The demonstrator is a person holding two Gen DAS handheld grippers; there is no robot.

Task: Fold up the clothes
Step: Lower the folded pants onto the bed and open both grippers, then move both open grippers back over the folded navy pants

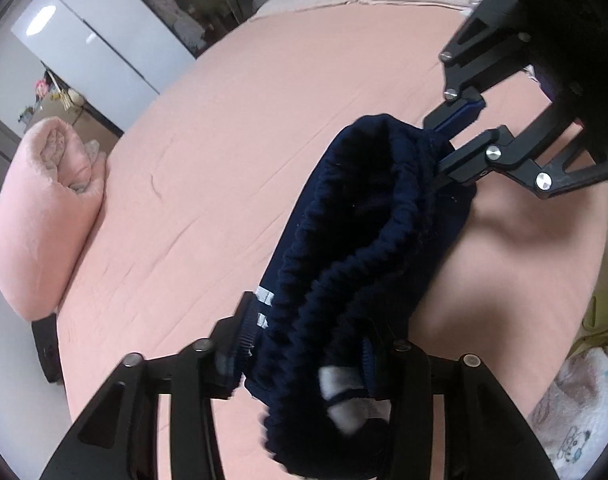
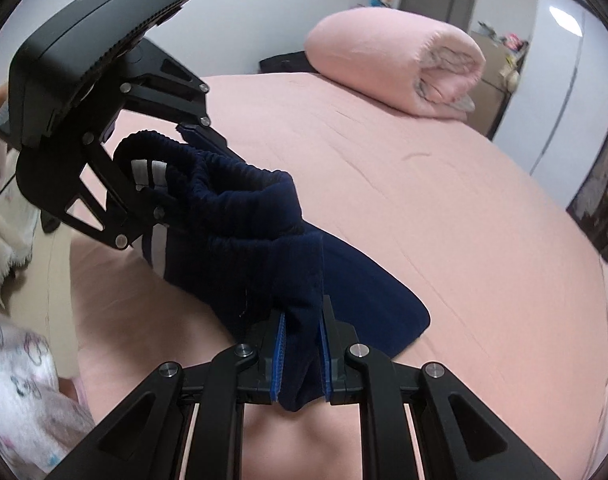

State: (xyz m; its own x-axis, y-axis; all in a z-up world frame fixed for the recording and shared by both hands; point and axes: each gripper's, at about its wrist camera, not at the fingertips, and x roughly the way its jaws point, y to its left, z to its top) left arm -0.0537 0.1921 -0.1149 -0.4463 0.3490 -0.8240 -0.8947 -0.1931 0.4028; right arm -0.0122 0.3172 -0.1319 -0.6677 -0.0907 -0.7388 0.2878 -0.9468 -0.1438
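Note:
A navy garment [image 1: 364, 220] with a ribbed elastic waistband and white side stripes [image 2: 148, 172] hangs stretched between my two grippers above a pink bed sheet [image 1: 264, 120]. My left gripper [image 1: 308, 344] holds a thick bunch of the waistband between its fingers; in the right wrist view this left gripper [image 2: 172, 168] is at the upper left. My right gripper [image 2: 300, 360] is shut on a fold of the navy garment [image 2: 244, 240], its blue pads pressing the cloth from both sides. The same right gripper [image 1: 440, 148] shows at the upper right of the left wrist view. The garment's lower part rests on the sheet.
A rolled pink duvet [image 2: 396, 64] lies at the far end of the bed sheet [image 2: 444, 200], also visible as the duvet [image 1: 44, 208] on the left. A white patterned cloth [image 2: 20, 380] sits by the near bed edge. A white wardrobe [image 1: 96, 40] stands beyond the bed.

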